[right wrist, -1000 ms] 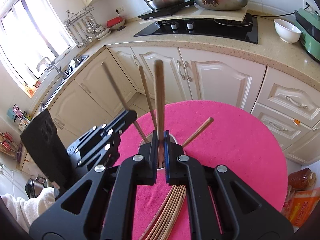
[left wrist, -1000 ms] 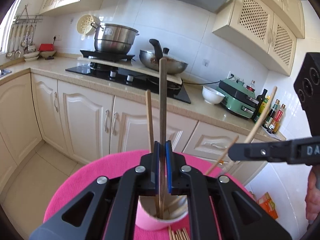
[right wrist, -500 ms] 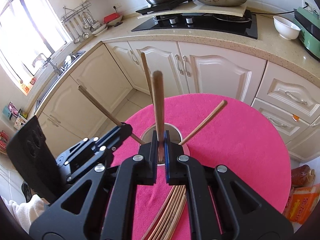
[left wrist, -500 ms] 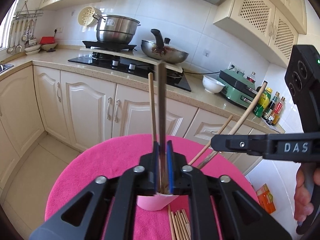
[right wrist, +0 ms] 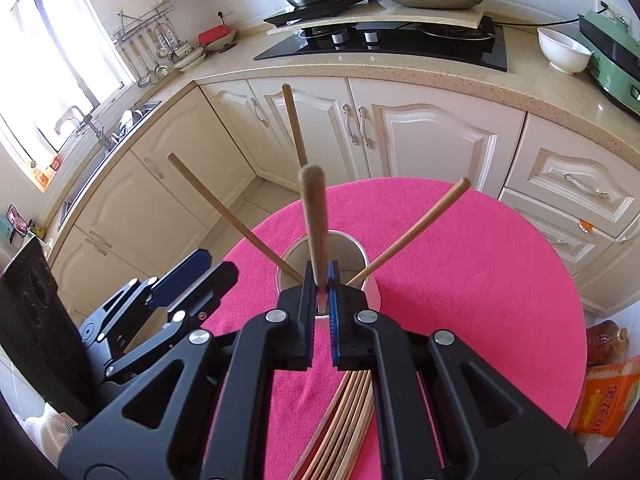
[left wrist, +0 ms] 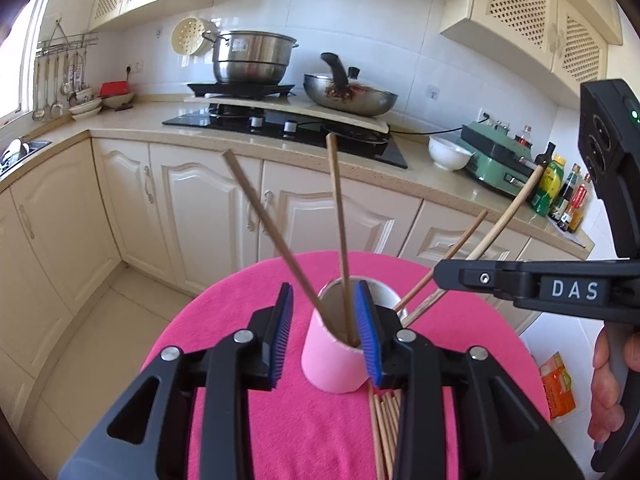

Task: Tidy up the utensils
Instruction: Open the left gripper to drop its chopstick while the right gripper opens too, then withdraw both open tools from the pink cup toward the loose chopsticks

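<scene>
While we read both wrist views, the job looks partly done:

Cup: pink cup [left wrist: 338,364] stands lower centre of the L view on the pink cloth [left wrist: 240,304]; centre of the R view too [right wrist: 370,280].

In cup already: three loose chopsticks lean on the rim, as far as we can count. One tilts to upper left [left wrist: 272,228], one is near upright [left wrist: 338,216], one slants to the right [right wrist: 412,232].

L tongs: left gripper [left wrist: 325,332] has its jaws opening, gap moderate. Nothing is pinched; the near-upright stick and the cup's near rim show betw. the blue pads but neither pad presses them.

R tongs: right gripper [right wrist: 320,300] is clamped narrow on a thicker brown chopstick [right wrist: 314,224]. Its top points to the upper centre of the frame; its lower end is at the cup mouth. We can't tell if it touches bottom.

Left to do: a bundle of chopsticks [right wrist: 344,420] lies flat on the cloth at the bottom of the frame, just beside the cup [left wrist: 384,428]. Roughly half a doz. or more, exact no. unclear.

Progress, our est.: well under half. Held stick needs releasing, then the bundle goes in.
</scene>
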A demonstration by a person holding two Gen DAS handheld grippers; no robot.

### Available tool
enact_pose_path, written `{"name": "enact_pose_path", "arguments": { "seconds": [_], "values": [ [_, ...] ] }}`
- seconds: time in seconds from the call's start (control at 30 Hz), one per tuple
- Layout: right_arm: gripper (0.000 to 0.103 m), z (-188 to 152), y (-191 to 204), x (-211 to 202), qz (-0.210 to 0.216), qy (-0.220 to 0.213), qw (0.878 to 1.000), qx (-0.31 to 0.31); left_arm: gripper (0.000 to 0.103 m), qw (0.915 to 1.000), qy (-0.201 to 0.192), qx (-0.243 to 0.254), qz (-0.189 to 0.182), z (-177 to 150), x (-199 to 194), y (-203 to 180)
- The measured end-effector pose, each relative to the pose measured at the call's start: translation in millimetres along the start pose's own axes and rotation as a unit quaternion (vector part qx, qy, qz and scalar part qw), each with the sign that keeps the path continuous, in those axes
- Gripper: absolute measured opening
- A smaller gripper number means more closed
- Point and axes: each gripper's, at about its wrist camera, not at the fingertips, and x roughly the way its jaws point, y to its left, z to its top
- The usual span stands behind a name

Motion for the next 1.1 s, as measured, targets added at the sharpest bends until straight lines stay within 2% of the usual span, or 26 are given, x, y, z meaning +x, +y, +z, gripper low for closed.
{"name": "enact_pose_path", "arguments": {
  "seconds": [0.2,0.33,0.53,0.57,0.63,0.67,0.7,0.9,1.1],
  "values": [
    [0.007,-9,2,7,-0.018,-0.015,1.000,0.004,0.032,0.9996,0.017,0.002,0.025,-5,-4,4],
    [0.008,-10,3,7,-0.038,-0.026,0.999,0.007,0.032,0.9993,0.021,0.004,0.029,-6,-9,4],
    [0.009,-12,10,7,-0.046,-0.025,0.999,0.011,0.032,0.9993,0.017,0.011,0.032,-5,-20,7],
    [0.013,-12,11,7,-0.048,-0.025,0.998,0.011,0.032,0.9993,0.017,0.010,0.032,-5,-21,8],
    [0.030,-13,13,5,-0.051,-0.030,0.998,0.010,0.033,0.9993,0.015,0.010,0.033,-5,-25,11],
    [0.048,-14,14,2,-0.052,-0.034,0.998,0.009,0.033,0.9993,0.015,0.009,0.033,-5,-26,12],
    [0.052,-15,15,0,-0.053,-0.039,0.998,0.008,0.033,0.9993,0.015,0.009,0.032,-5,-28,13],
    [0.052,-20,19,-11,-0.049,-0.049,0.998,0.009,0.033,0.9995,0.012,0.010,0.028,-6,-35,13],
    [0.057,-26,19,-30,-0.040,-0.070,0.997,0.008,0.033,0.9997,0.007,0.015,0.021,-8,-43,8]
  ]
}}
